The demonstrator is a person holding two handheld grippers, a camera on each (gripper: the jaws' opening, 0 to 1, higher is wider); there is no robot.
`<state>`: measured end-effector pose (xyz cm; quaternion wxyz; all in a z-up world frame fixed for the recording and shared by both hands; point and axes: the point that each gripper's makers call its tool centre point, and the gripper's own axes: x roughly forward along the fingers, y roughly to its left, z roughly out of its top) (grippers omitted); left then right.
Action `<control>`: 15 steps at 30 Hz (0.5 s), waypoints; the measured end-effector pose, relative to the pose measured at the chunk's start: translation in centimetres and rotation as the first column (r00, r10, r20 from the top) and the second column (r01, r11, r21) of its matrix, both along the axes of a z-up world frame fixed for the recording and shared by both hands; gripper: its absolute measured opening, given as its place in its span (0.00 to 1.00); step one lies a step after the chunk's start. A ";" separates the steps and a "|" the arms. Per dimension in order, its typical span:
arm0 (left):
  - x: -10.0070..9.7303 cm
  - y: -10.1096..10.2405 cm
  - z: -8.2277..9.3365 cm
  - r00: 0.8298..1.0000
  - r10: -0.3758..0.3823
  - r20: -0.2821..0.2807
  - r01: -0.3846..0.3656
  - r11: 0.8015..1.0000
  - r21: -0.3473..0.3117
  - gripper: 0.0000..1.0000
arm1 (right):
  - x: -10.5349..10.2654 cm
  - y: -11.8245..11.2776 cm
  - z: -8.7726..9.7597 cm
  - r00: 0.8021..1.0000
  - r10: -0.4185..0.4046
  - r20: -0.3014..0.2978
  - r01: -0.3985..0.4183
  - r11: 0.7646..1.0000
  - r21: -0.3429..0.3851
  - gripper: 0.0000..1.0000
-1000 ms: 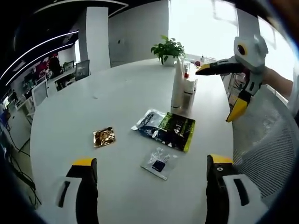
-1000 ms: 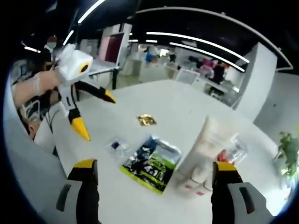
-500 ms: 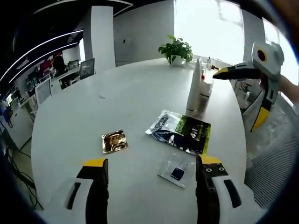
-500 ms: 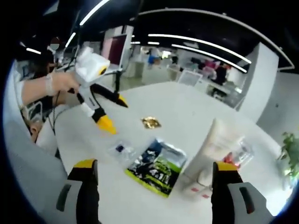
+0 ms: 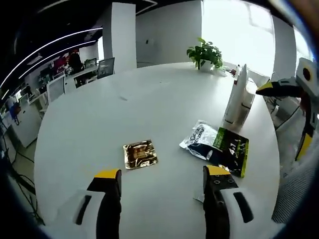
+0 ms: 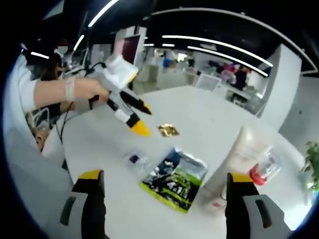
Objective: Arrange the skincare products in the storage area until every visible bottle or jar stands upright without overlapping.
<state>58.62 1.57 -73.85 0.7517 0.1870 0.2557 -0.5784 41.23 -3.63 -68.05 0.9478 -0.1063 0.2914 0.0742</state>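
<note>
A tall cream tube (image 5: 235, 97) stands upright near the table's right edge, with a white bottle (image 5: 247, 99) right behind it. In the right gripper view the tube (image 6: 241, 155) has a small clear bottle with red contents (image 6: 262, 169) beside it. Flat on the table lie a black-and-green packet (image 5: 218, 144) (image 6: 178, 179), a gold sachet (image 5: 140, 154) (image 6: 168, 130) and a small clear sachet (image 6: 135, 160). My left gripper (image 5: 162, 181) (image 6: 144, 119) hovers open just short of the gold sachet. My right gripper (image 6: 164, 186) (image 5: 284, 117) is open and holds nothing, off the table's edge beside the tube.
The round white table (image 5: 149, 99) carries a potted plant (image 5: 205, 52) at its far side. A person's hand and sleeve (image 6: 55, 92) hold the left gripper. Desks, monitors and chairs stand in the office beyond.
My left gripper has moved out over the table toward the gold sachet, and its jaws have narrowed a little. The right gripper has stayed roughly where it was.
</note>
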 end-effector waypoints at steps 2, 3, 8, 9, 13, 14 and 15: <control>0.4 -0.2 -0.3 1.000 0.010 -0.003 -0.010 1.000 -0.004 0.61 | 0.1 0.0 -0.1 1.000 0.001 -0.001 -0.001 1.000 0.000 1.00; 0.7 -0.3 -0.4 1.000 0.018 -0.006 -0.018 1.000 -0.004 0.61 | 0.1 0.0 -0.1 1.000 0.001 -0.001 -0.001 1.000 0.000 1.00; 1.5 -0.5 -1.0 0.997 0.055 -0.047 -0.056 0.998 -0.018 0.56 | 0.1 0.4 -0.2 1.000 0.011 -0.007 -0.011 1.000 0.006 1.00; 1.5 -0.6 -1.1 0.996 0.066 -0.067 -0.067 0.997 -0.025 0.56 | 0.1 0.4 -0.3 1.000 0.010 -0.007 -0.010 1.000 0.008 1.00; 2.6 -0.8 -1.6 0.994 0.080 -0.078 -0.082 0.996 -0.027 0.55 | 0.1 0.5 -0.3 1.000 0.012 -0.007 -0.012 1.000 0.011 1.00; 2.8 -0.8 -1.9 0.993 0.086 -0.078 -0.088 0.996 -0.021 0.54 | 0.2 0.5 -0.4 1.000 0.013 -0.008 -0.013 1.000 0.013 1.00; 2.9 -0.8 -2.0 0.993 0.088 -0.078 -0.090 0.996 -0.018 0.54 | 0.2 0.7 -0.5 1.000 0.018 -0.011 -0.018 1.000 0.013 1.00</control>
